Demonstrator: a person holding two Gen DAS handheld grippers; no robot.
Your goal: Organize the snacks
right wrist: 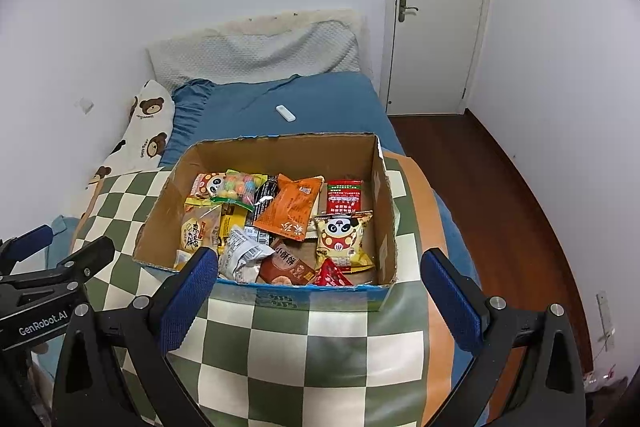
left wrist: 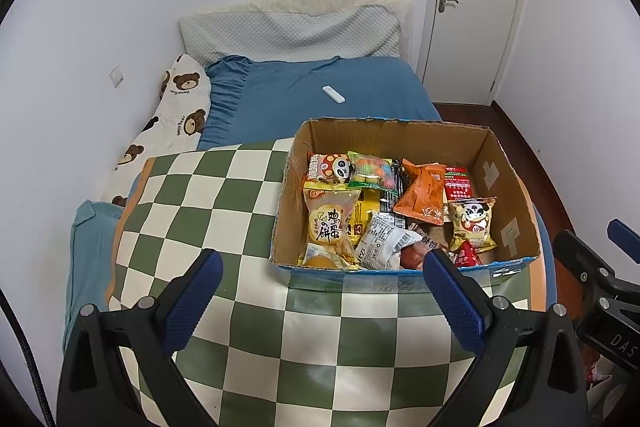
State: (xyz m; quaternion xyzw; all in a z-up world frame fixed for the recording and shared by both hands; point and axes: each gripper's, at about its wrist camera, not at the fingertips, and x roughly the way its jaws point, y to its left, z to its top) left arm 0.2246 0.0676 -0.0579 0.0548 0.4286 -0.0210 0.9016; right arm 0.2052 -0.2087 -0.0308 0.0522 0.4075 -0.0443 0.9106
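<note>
Both hand-held grippers (left wrist: 322,271) (right wrist: 320,269) gape before the box's (right wrist: 304,297) near rim.

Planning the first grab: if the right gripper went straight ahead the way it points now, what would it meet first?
Probably the near wall of the cardboard box, which stands just ahead between the open fingers of the right gripper. The snack packets lie beyond that wall; depth is hard to judge.

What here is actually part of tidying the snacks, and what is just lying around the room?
Part of the job:
- cardboard box
- orange snack packet
- panda snack bag
- egg cake packet
- left hand-held gripper, open
- right hand-held gripper, open

Just lying about:
- white remote
- checkered blanket
- bear-print pillow
- door
</note>
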